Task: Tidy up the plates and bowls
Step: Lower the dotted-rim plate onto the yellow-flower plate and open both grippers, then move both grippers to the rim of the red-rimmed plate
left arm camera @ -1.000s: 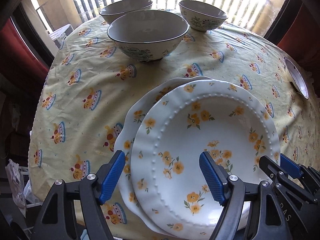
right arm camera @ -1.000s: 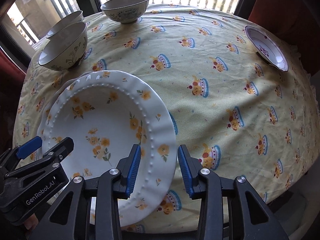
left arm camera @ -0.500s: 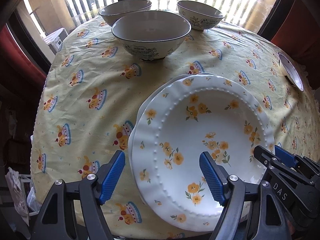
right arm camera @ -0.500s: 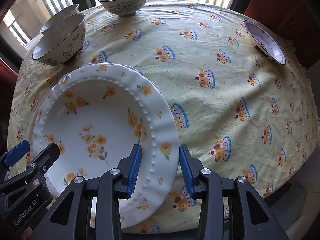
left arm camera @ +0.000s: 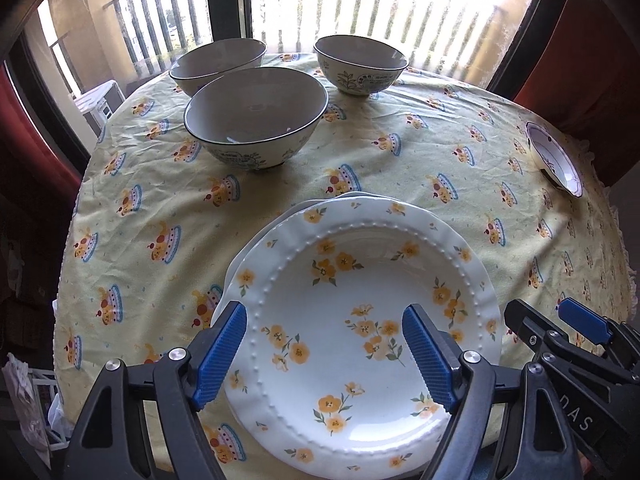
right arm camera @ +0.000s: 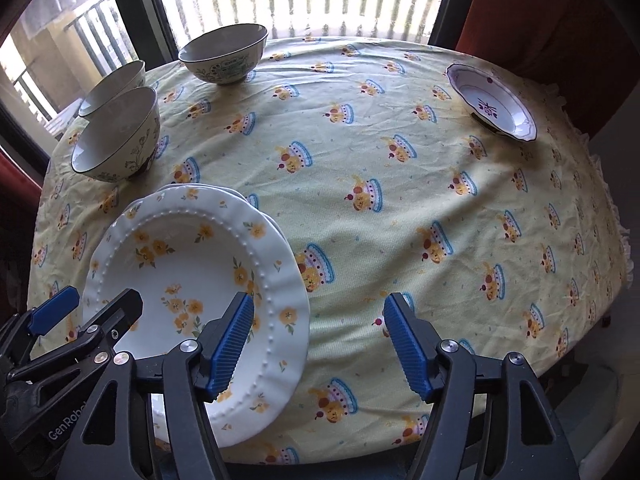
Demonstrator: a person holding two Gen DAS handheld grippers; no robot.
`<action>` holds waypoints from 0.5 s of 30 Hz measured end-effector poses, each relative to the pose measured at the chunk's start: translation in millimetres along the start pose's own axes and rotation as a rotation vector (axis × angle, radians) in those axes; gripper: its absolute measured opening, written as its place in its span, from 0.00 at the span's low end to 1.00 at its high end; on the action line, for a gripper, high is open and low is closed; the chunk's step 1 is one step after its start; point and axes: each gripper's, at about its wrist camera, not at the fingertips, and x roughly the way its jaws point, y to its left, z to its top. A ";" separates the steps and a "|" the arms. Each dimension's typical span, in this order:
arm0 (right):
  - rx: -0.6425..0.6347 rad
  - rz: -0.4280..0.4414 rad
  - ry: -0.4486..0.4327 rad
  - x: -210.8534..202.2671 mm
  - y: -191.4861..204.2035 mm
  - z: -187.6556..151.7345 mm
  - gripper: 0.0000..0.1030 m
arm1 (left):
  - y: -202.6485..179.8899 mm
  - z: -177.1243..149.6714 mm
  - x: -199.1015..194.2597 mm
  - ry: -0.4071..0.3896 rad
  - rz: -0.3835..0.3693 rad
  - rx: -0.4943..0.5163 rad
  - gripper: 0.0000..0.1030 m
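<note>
Left wrist view: left gripper [left arm camera: 324,350] was held wide open and empty over the floral plate [left arm camera: 360,320], which lay stacked on a second plate. Right wrist view: right gripper [right arm camera: 318,342], clamped on the rim 0.5 s earlier, was found fully opened; the plate [right arm camera: 192,264] was judged released, the purple-patterned dish [right arm camera: 492,100] remaining.

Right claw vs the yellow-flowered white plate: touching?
Apart. The right wrist view shows the right claw wide open, the yellow-flowered white plate's rim lying between its blue pads with clear gaps on both sides.
</note>
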 end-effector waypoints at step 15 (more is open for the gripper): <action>0.007 0.095 -0.061 5.7 -66.2 39.7 0.75 | -60.4 33.4 8.0 -0.020 0.030 0.021 0.89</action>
